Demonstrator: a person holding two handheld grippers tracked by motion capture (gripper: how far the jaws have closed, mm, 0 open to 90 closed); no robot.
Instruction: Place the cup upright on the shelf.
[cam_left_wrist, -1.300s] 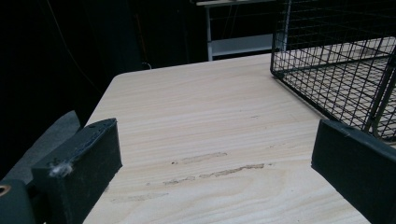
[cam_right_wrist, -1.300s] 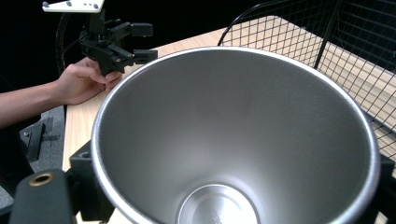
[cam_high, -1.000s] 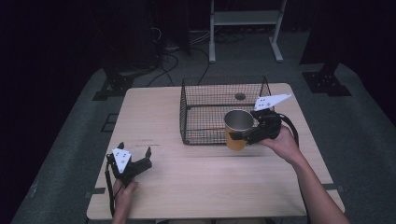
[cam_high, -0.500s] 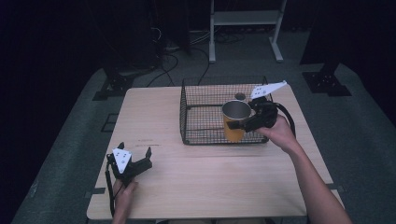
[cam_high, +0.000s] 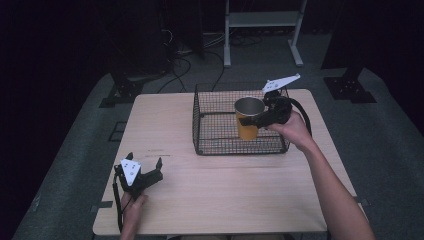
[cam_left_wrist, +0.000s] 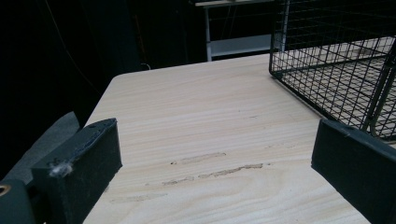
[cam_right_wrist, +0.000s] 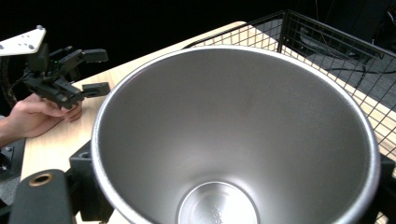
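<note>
Brushed-steel tapered cup (cam_high: 248, 117) clamped by right hand-held gripper (cam_high: 251, 121) over wire basket (cam_high: 210, 142), left hand-held gripper (cam_high: 145, 167) spread wide.

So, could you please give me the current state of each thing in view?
Cup: upright, empty, held over the basket.
Wire basket: open-topped, on the table.
Right gripper: shut on the cup.
Left gripper: jaws open, empty, low at the table.

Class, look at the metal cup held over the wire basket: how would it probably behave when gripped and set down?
The cup looks rigid: thin metal wall. Its smooth, shiny inside suggests slipping against the right gripper. Being tall and empty, it may tip on the wire basket mesh.
</note>
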